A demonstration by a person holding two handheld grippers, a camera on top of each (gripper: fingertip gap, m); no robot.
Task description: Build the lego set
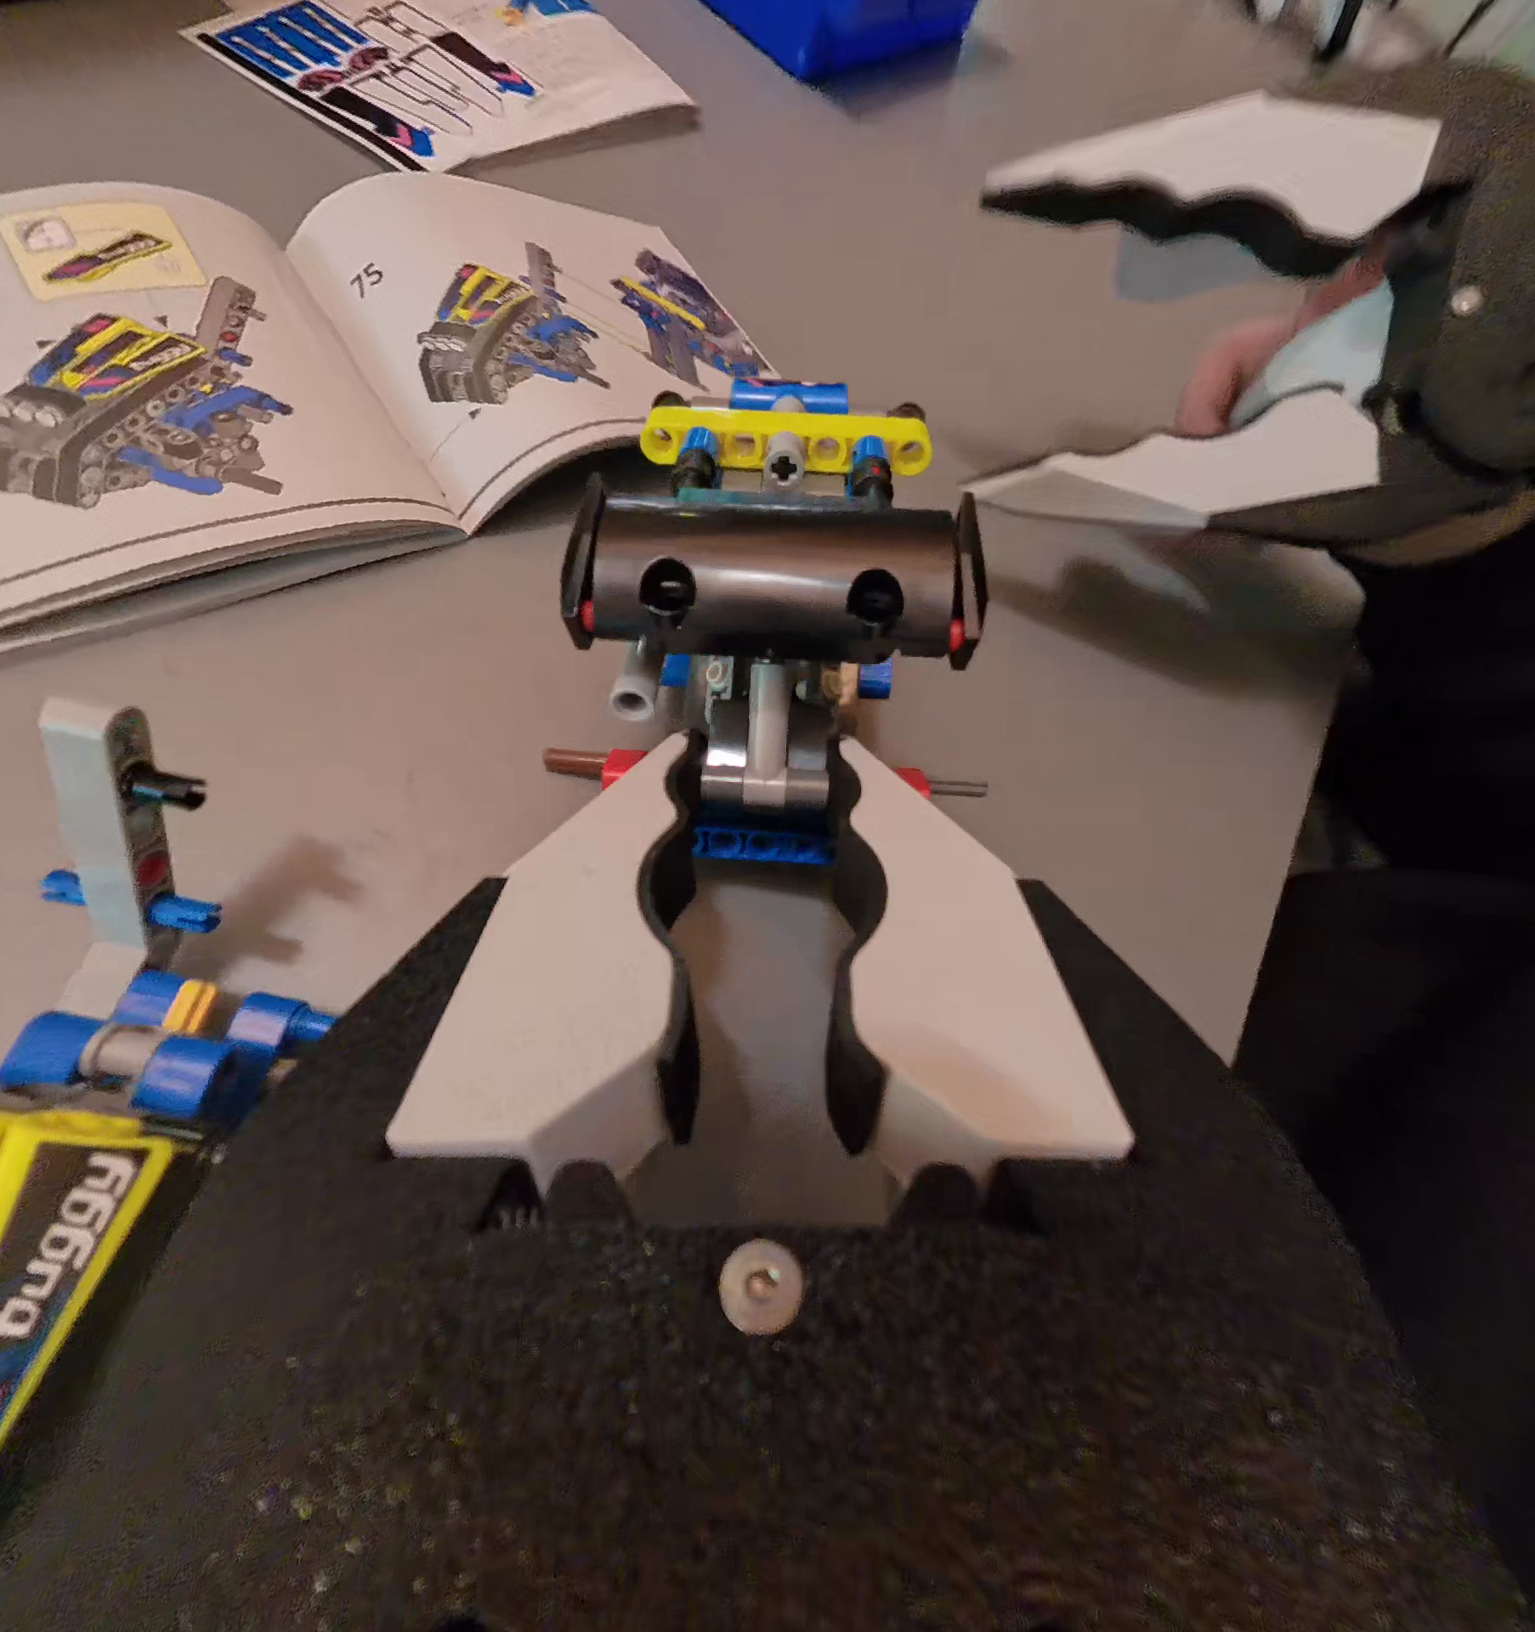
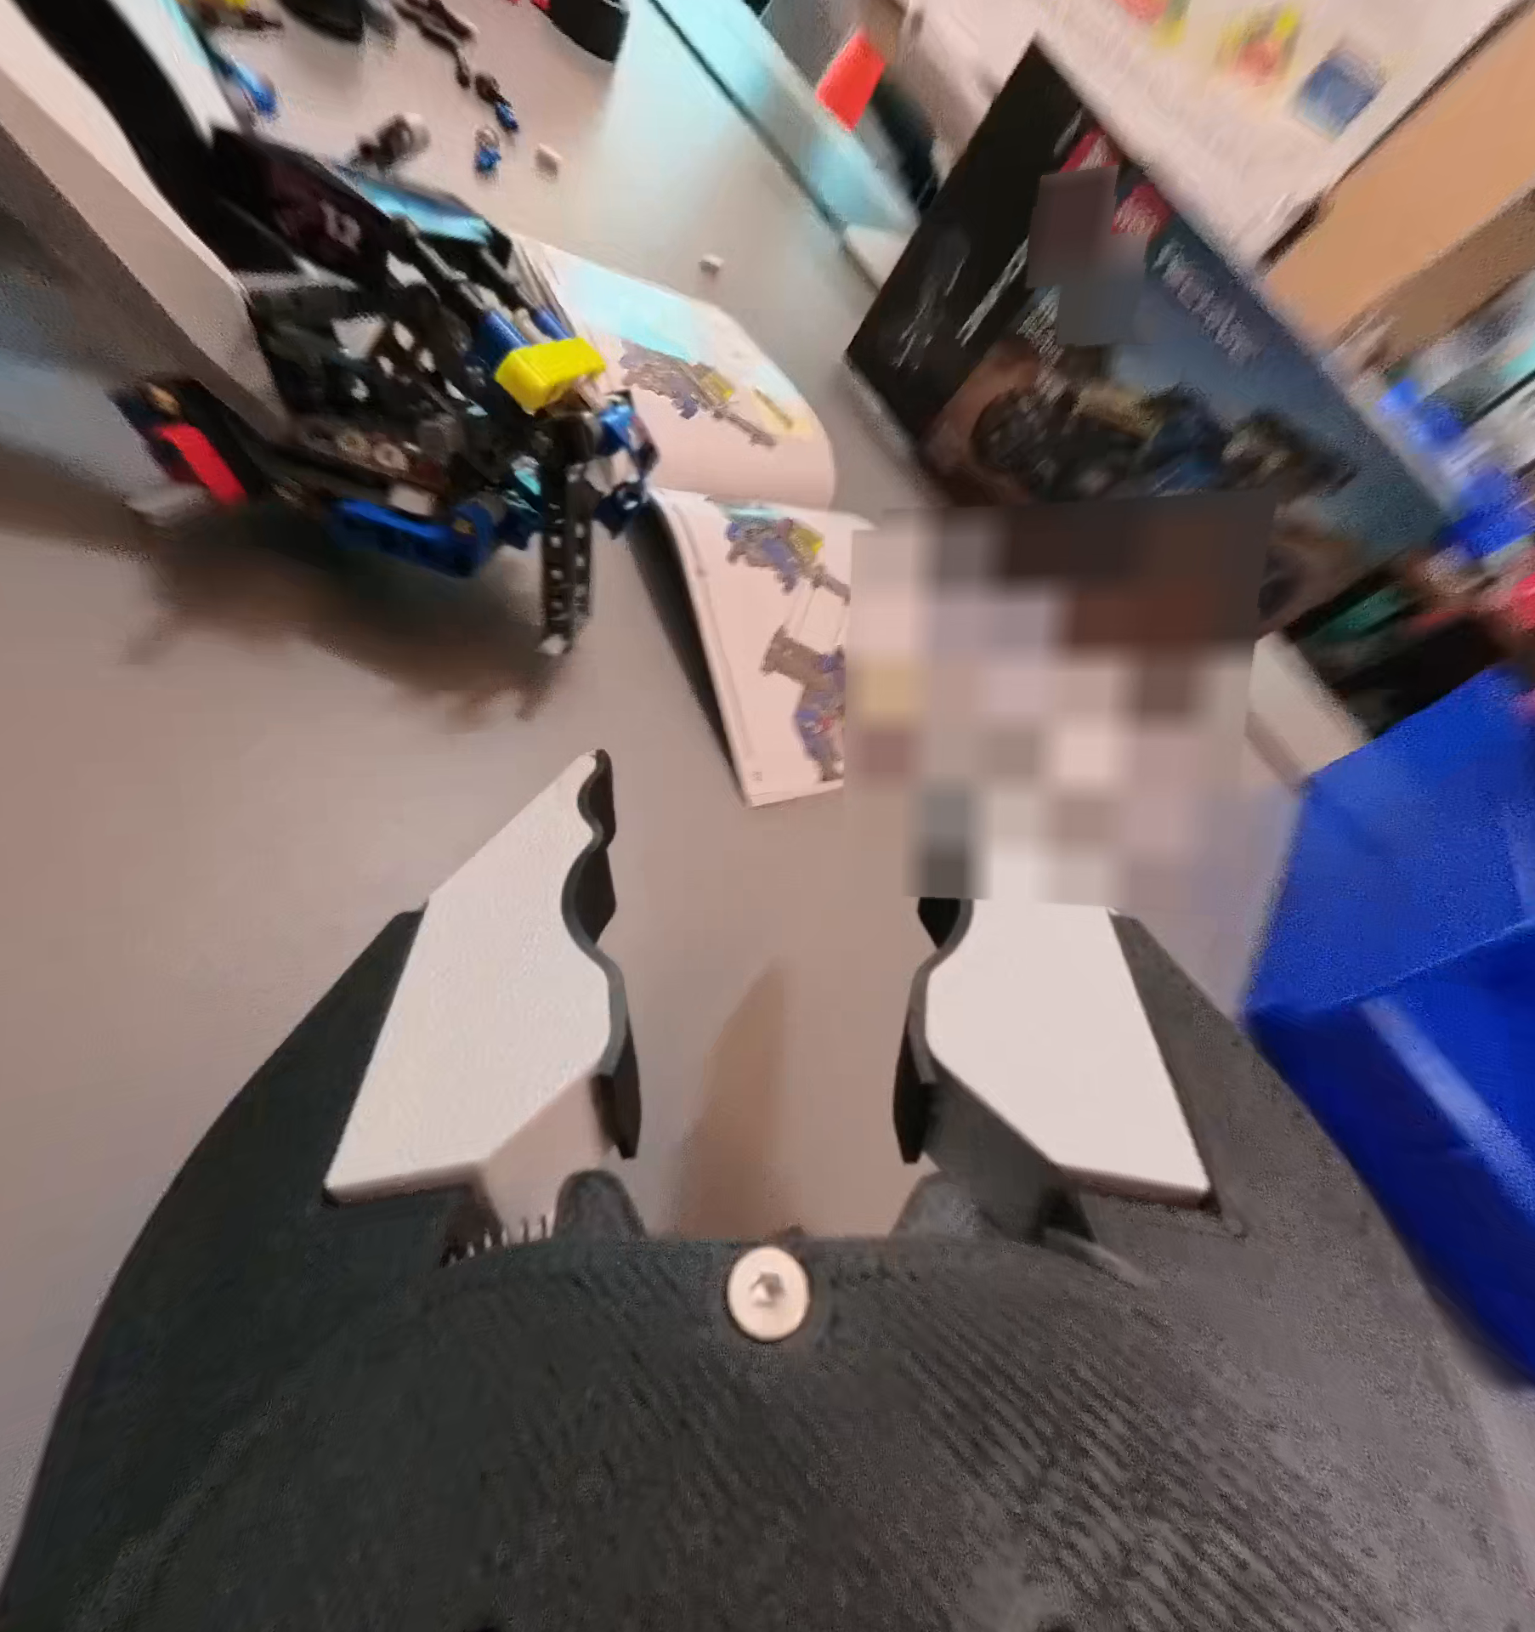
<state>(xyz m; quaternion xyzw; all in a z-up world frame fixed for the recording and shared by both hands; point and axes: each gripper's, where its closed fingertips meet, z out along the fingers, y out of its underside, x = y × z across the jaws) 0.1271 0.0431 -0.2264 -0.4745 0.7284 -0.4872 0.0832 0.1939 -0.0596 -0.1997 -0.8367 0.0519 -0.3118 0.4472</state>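
Grey counter, open manual; my left tool clamps brick model; right tool wide open, bare.

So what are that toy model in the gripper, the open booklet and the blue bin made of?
Model: hard moulded plastic, it seems; the black panel is glossy with highlights, and the beams have pin holes. The left gripper is clamped on its grey part.
Booklet: printed paper; thin pages curve at the spine, matte.
Bin: probably plastic; smooth, uniformly blue walls, though blurred.
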